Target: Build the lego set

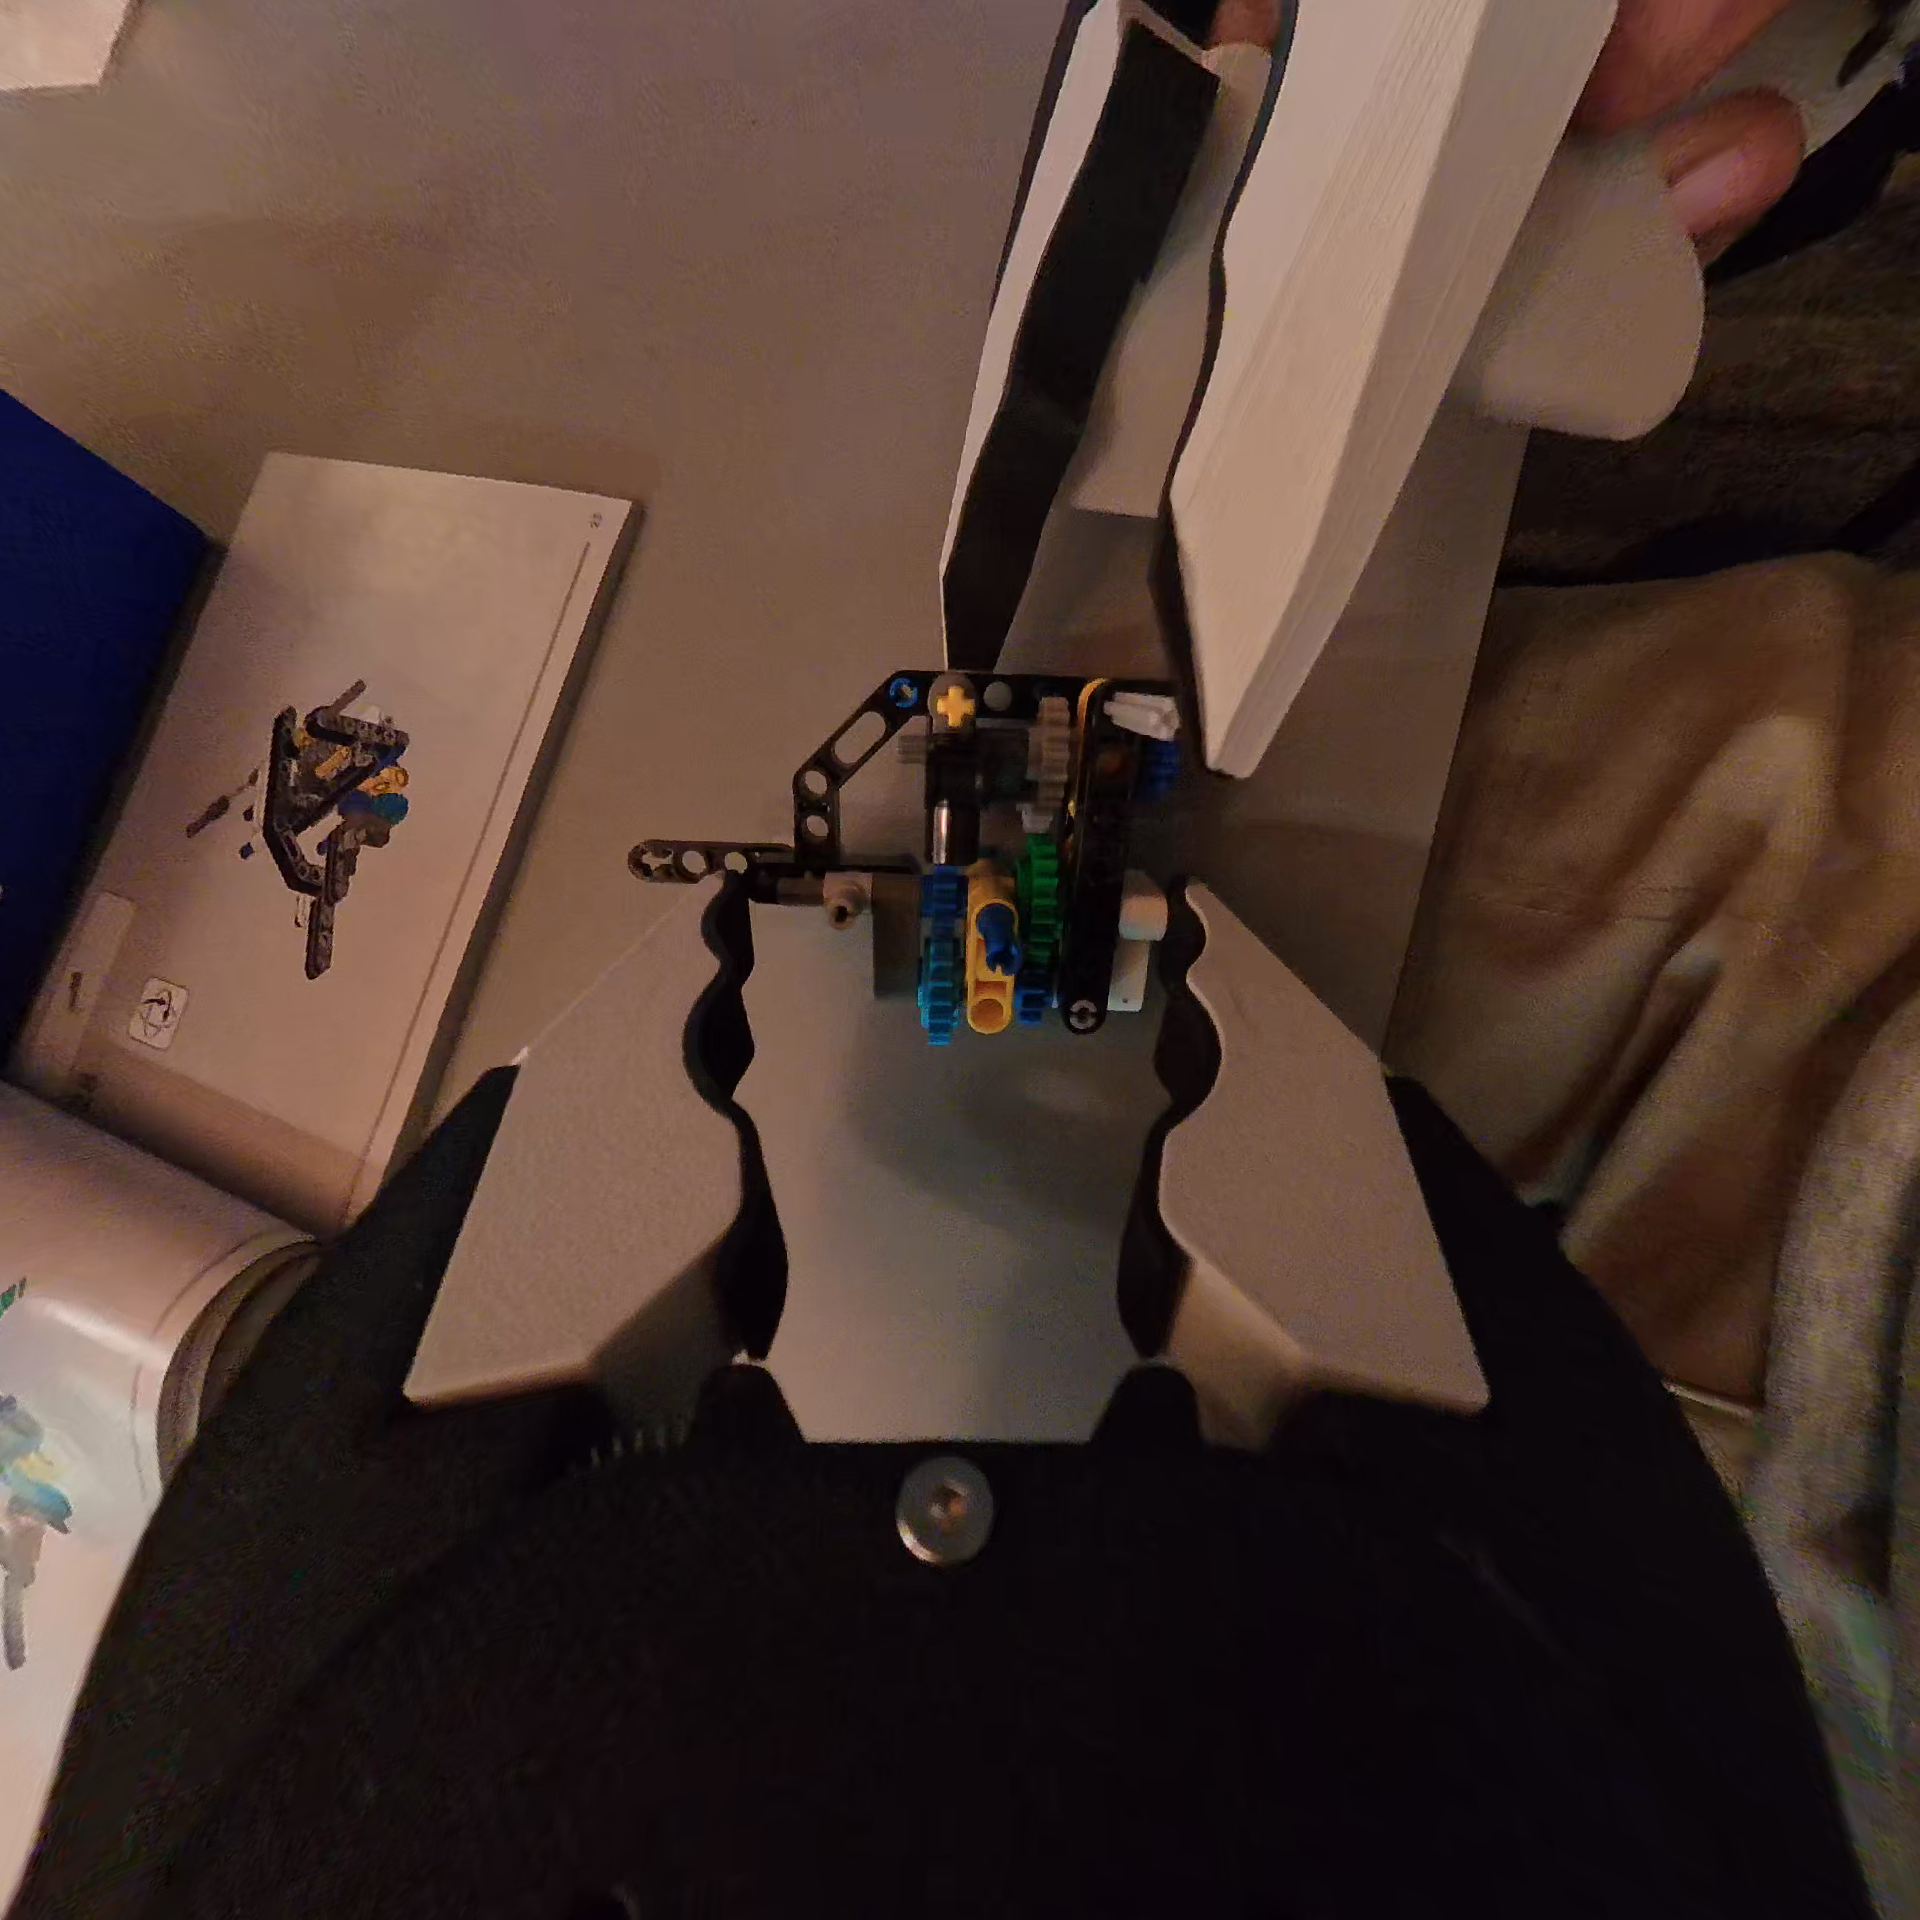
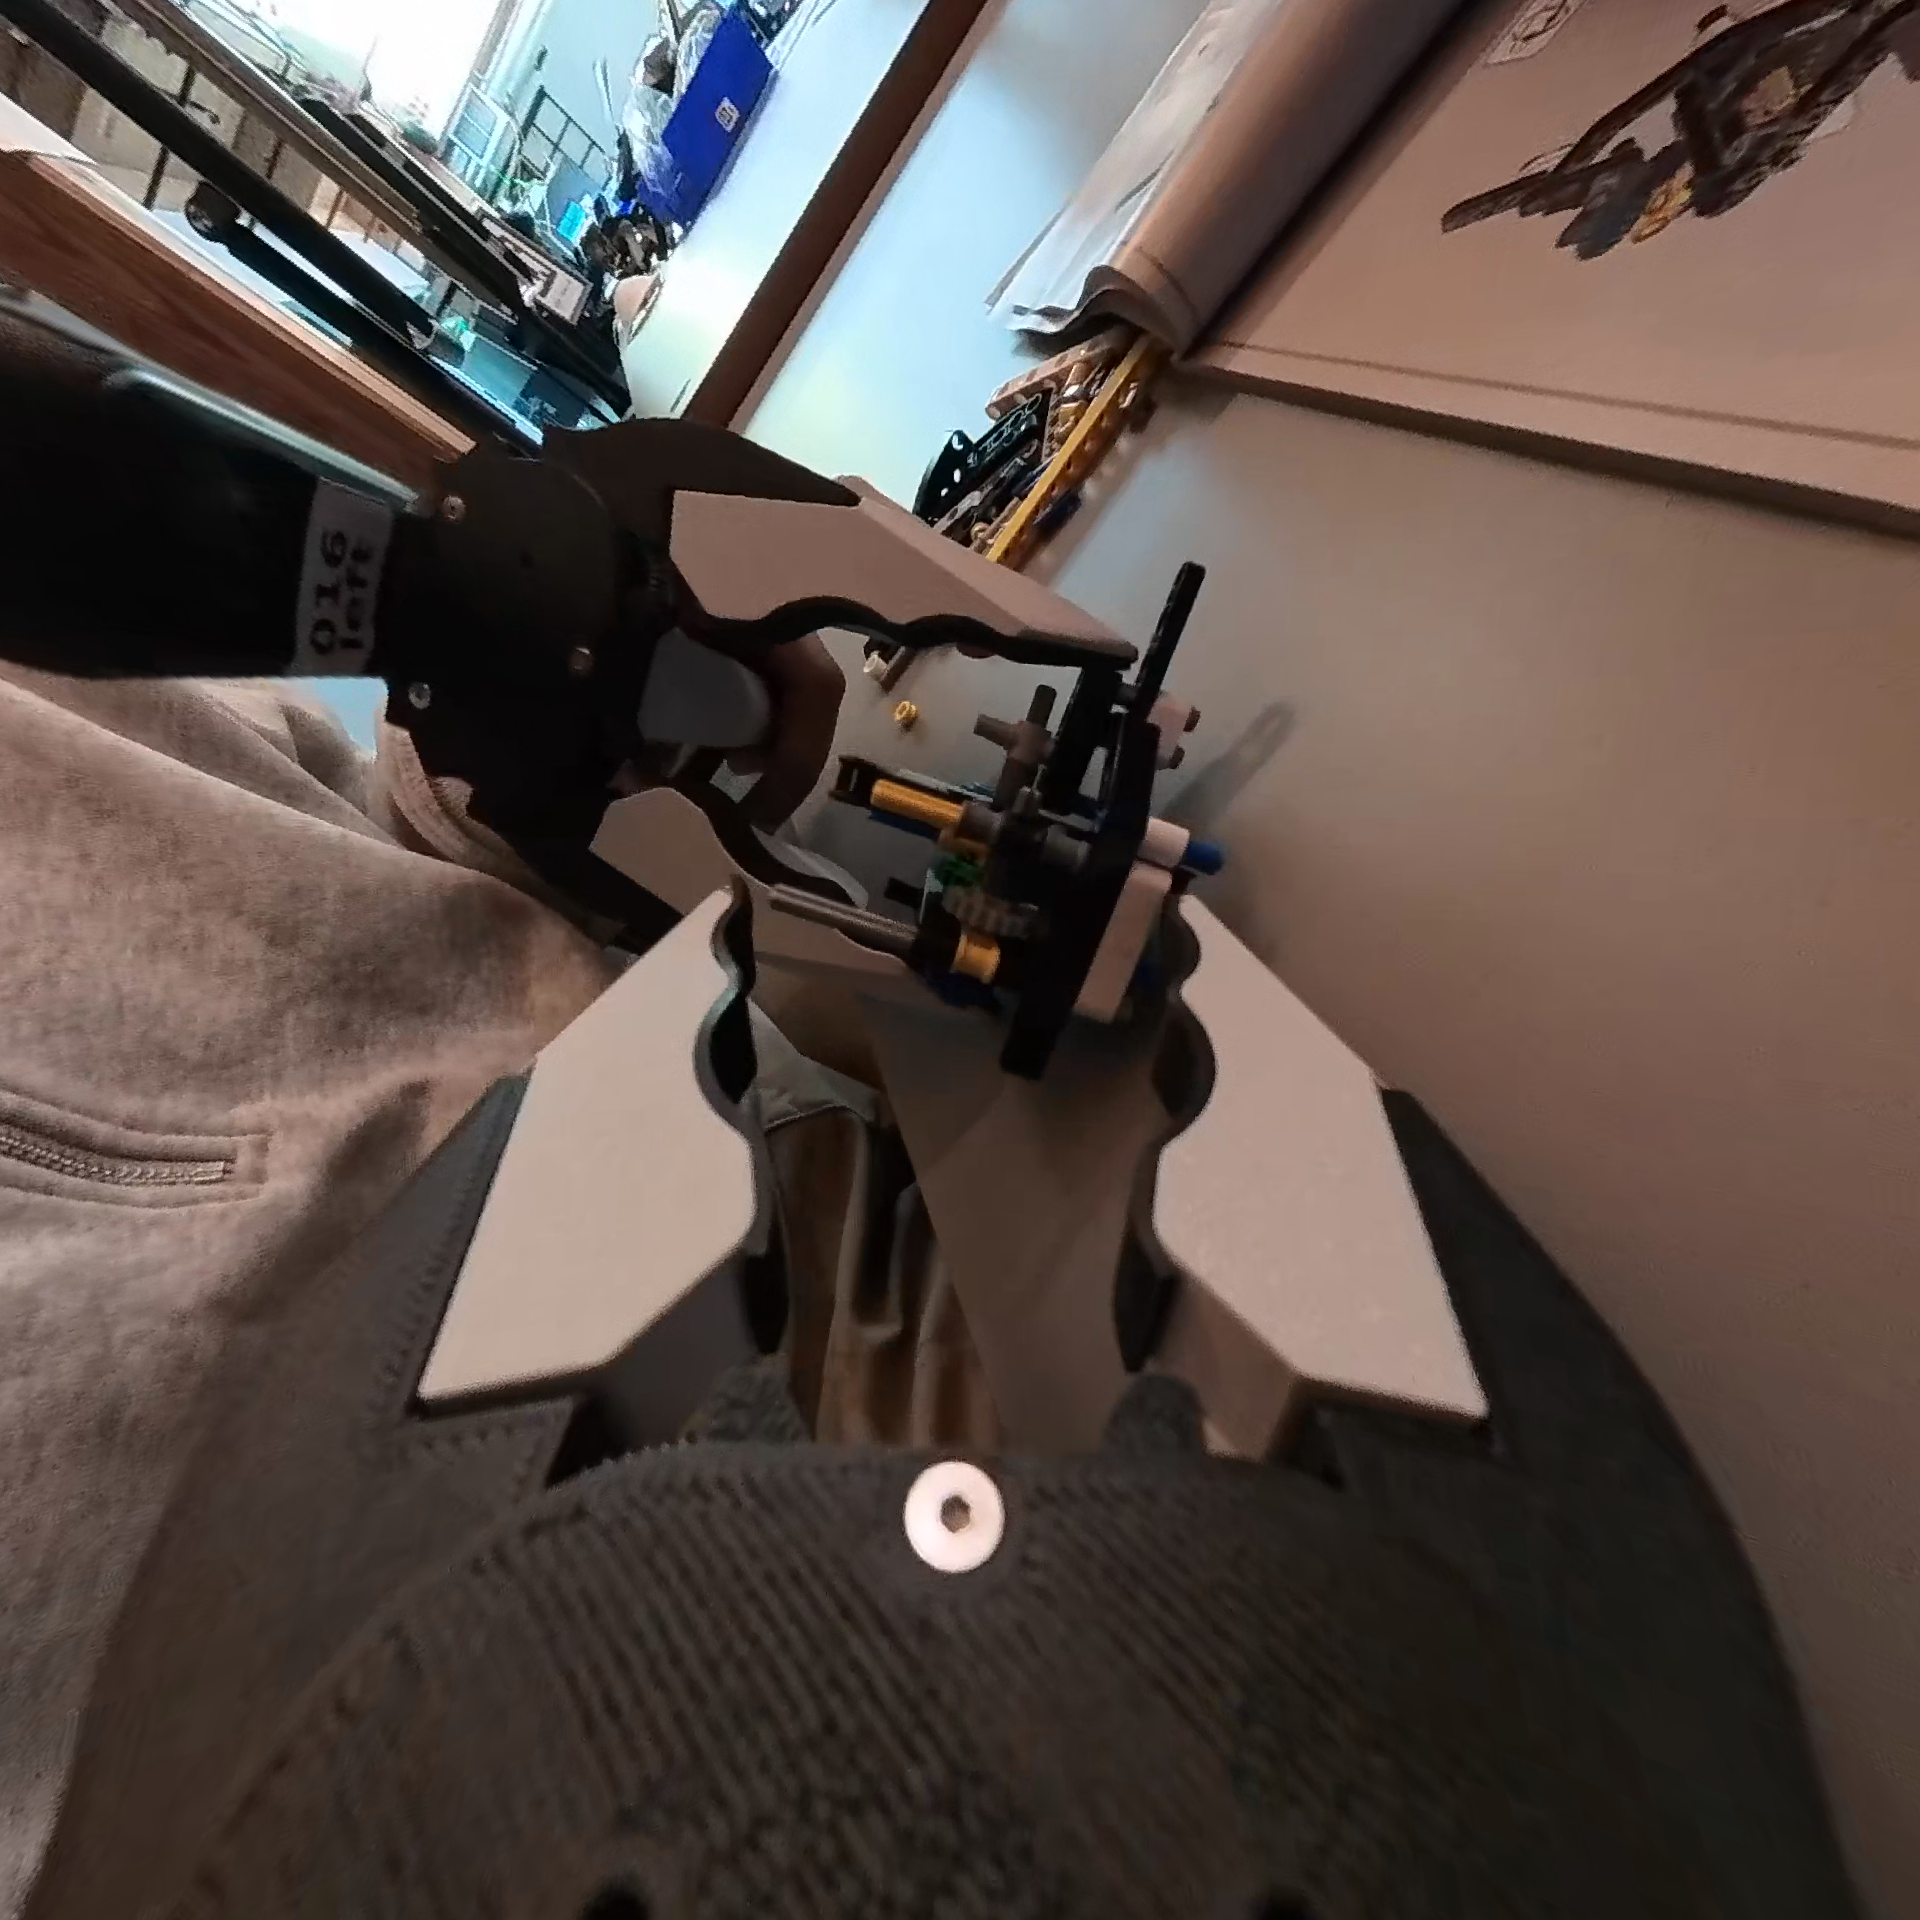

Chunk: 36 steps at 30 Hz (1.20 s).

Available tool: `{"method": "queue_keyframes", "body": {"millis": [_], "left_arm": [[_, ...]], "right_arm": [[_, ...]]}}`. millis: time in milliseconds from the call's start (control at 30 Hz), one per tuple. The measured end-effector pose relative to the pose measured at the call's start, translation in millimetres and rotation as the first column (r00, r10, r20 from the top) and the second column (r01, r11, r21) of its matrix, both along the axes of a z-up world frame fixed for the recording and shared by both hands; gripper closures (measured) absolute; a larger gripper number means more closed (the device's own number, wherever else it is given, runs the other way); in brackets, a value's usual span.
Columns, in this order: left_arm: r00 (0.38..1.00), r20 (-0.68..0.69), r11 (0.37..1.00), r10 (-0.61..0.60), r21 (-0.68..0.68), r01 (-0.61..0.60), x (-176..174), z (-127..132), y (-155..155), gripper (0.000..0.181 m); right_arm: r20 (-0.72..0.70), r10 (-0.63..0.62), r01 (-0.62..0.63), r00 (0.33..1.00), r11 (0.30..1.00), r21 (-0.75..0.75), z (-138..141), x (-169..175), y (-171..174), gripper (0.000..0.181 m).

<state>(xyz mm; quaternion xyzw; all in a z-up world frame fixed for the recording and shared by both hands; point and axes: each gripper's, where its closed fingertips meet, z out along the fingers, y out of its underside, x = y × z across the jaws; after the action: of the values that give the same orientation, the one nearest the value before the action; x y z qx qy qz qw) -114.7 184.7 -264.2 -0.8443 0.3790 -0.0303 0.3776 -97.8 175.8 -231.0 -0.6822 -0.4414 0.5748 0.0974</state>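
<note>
A partly built lego assembly (image 1: 987, 883) of black beams, blue and green gears, yellow pins and grey axles is held above the grey table (image 1: 623, 260). My left gripper (image 1: 956, 914) is shut on it, one fingertip on the dark axle end and the other on a white piece. My right gripper (image 1: 1086, 717) comes in from above. In the right wrist view the right gripper (image 2: 954, 935) is open. Its right finger is against the white part of the assembly (image 2: 1081, 883), its left finger just short of a grey axle. The left gripper (image 2: 987, 779) shows from the side.
An open instruction booklet (image 1: 343, 810) lies left of the assembly and also shows in the right wrist view (image 2: 1558, 208). A pile of loose lego parts (image 2: 1039, 447) lies beyond it. A blue object (image 1: 73, 623) is at far left. A person's grey sleeve (image 2: 208, 987) is close. The grippers' ends are close to 4 cm from one another.
</note>
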Motion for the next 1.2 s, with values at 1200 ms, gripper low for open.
{"method": "queue_keyframes", "body": {"millis": [1200], "left_arm": [[0.999, -0.04, 1.0, 0.007, 0.013, -0.007, 0.3, 0.2, 1.0, 0.104]], "right_arm": [[0.11, -0.017, 0.023, 0.994, 0.998, -0.057, -5.5, -1.6, 0.9, 0.109]]}}
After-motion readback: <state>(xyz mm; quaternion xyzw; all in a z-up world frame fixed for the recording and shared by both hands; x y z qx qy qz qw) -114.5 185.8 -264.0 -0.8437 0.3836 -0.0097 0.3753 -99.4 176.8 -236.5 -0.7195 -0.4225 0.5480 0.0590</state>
